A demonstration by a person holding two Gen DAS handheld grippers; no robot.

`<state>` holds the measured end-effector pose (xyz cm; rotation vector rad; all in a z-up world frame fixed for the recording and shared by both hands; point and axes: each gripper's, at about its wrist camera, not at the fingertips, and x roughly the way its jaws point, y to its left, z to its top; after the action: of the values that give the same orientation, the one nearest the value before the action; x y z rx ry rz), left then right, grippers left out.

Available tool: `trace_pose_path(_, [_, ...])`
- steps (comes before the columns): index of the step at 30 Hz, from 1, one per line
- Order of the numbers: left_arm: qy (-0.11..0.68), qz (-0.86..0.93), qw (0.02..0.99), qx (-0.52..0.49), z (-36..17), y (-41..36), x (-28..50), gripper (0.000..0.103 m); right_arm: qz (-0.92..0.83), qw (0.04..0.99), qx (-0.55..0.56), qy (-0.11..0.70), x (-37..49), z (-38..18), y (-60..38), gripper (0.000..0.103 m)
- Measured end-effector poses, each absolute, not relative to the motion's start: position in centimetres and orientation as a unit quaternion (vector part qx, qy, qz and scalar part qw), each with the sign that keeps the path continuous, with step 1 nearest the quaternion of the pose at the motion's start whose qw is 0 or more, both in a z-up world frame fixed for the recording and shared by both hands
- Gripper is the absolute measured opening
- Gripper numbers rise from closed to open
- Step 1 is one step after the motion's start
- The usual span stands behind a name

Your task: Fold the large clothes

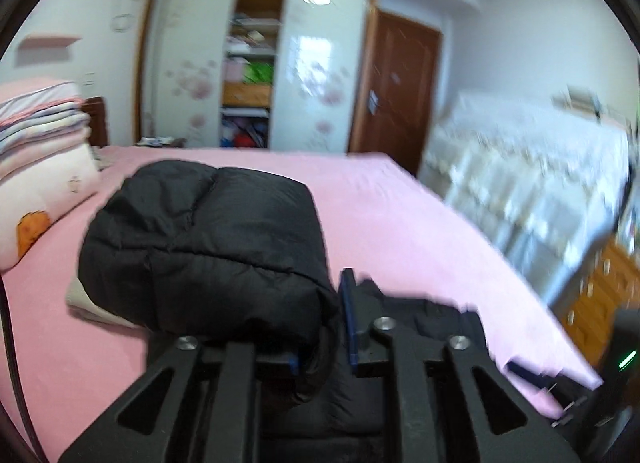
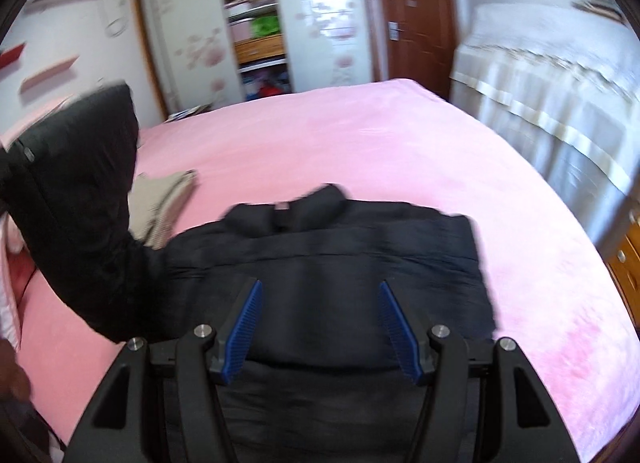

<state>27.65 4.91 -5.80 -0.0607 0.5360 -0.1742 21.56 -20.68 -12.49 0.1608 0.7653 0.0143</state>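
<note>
A black padded jacket [image 2: 328, 251] was spread on a pink bedsheet [image 2: 360, 143], its body lying flat beneath the right gripper [image 2: 320, 327], whose jaws were held wide apart with nothing between the blue pads [image 2: 244, 327]. One sleeve [image 1: 200, 247] was raised clear of the bed, pinched in the closed jaws of the left gripper [image 1: 324, 327]; only the right-hand blue pad [image 1: 349, 319] was plainly seen there, the other being largely buried in the bunched fabric. In the right wrist view the lifted sleeve was cut off at the left edge, and the jacket's near hem was hidden behind the gripper frame. A beige folded garment [image 2: 164, 203] was partly covered by the sleeve. Stacked bedding [image 1: 44, 131] was seen at the head of the bed, with a half-open wardrobe [image 1: 256, 55] and a brown door [image 2: 416, 11] beyond. The covered furniture [image 1: 528, 183] at right was blurred past identification.
</note>
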Motion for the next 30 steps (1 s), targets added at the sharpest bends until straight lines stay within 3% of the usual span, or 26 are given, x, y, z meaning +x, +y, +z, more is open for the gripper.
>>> trace_pose_path(2, [0.299, -0.096, 0.949, 0.004, -8.1, 1.6, 28.2, 0.052, -0.009, 0.922, 0.093, 0.376, 21.3, -13.0, -23.5, 0.061])
trace_pose_path(4, [0.342, -0.107, 0.933, 0.039, -10.8, -1.5, 28.8, 0.064, -0.02, 0.92, 0.105, 0.377, 20.9, -13.3, -25.5, 0.061])
trace_pose_path(9, [0.409, -0.133, 0.901, 0.06, -15.9, -5.2, 27.6, 0.065, -0.04, 0.915, 0.136, 0.378, 19.9, -14.4, -30.1, 0.061])
trace_pose_path(11, [0.425, -0.144, 0.892, 0.054, -16.9, -5.9, 27.1, 0.073, -0.044, 0.913, 0.147, 0.377, 19.6, -14.8, -31.7, 0.061])
trace_pose_path(15, [0.44, -0.147, 0.884, 0.053, -18.0, -6.9, 26.0, 0.077, -0.049, 0.912, 0.161, 0.373, 18.6, -15.2, -33.5, 0.061])
trace_pose_path(30, [0.451, -0.18, 0.872, -0.057, -14.3, -3.1, 22.1, 0.078, -0.035, 0.914, 0.168, 0.367, 16.7, -14.9, -34.6, 0.061])
